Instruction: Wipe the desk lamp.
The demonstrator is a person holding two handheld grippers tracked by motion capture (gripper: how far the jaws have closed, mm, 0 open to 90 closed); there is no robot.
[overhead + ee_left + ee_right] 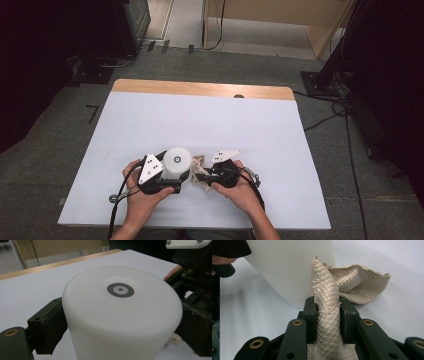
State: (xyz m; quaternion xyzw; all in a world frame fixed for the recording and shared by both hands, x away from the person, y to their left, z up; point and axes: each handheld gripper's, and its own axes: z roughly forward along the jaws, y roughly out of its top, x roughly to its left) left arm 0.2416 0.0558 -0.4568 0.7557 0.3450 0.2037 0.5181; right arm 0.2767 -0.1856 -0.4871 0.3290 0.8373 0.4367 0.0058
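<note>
gripping the white cylindrical plastic container [122, 315] from both sides, the left gripper [172, 186] steadies it near the table's [150, 120] near edge; just right, the right gripper [328, 315] clenches a beige quilted cloth [352, 282] touching the container.

Looking like a lab or recording studio: white-covered table [150, 125] sitting on grey carpet [60, 115], cables [330, 117] trailing right, black stands [320, 80] flanking upper corners.
</note>
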